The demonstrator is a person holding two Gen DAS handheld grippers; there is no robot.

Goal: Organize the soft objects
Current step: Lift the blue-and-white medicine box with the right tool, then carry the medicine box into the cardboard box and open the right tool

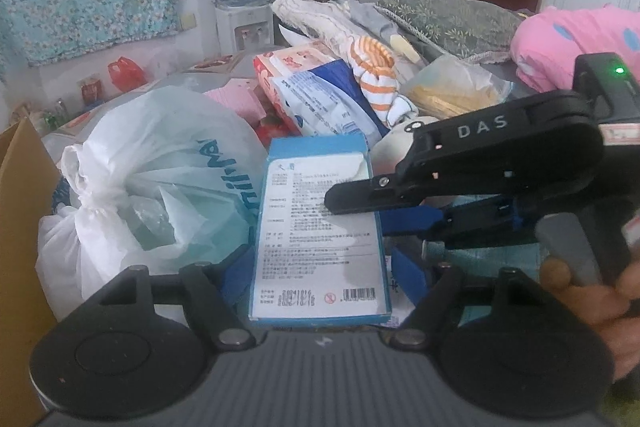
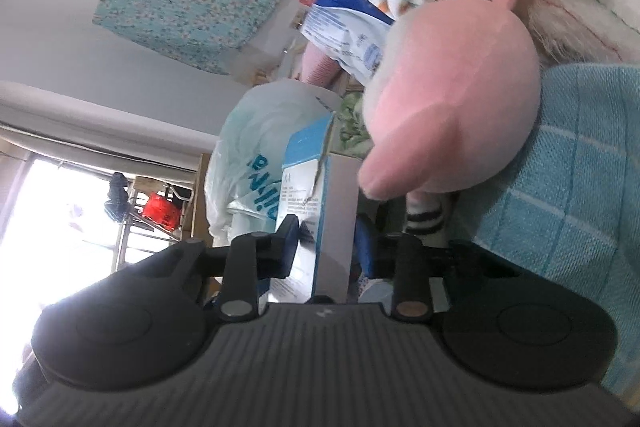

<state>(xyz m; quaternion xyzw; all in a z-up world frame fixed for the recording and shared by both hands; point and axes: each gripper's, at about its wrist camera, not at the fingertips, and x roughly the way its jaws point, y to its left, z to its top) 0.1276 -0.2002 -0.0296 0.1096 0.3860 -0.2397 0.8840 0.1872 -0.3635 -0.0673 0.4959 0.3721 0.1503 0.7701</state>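
A blue and white box (image 1: 320, 227) lies lengthwise between the fingers of my left gripper (image 1: 320, 275), which stand at its two sides; contact is hard to judge. My right gripper (image 1: 356, 215) comes in from the right, and its blue fingers close on the same box (image 2: 320, 223) from both faces. In the right wrist view my right gripper (image 2: 326, 247) is rolled sideways. A pink plush toy (image 2: 452, 107) sits just beyond the box on a teal checked towel (image 2: 580, 187). An orange striped cloth (image 1: 376, 79) lies farther back.
A knotted white plastic bag (image 1: 152, 187) sits left of the box, with a cardboard flap (image 1: 20, 227) at the far left. Packets (image 1: 316, 95), a clear bag of yellow items (image 1: 452, 91), a green cushion (image 1: 448, 23) and pink bedding (image 1: 576, 39) crowd the back.
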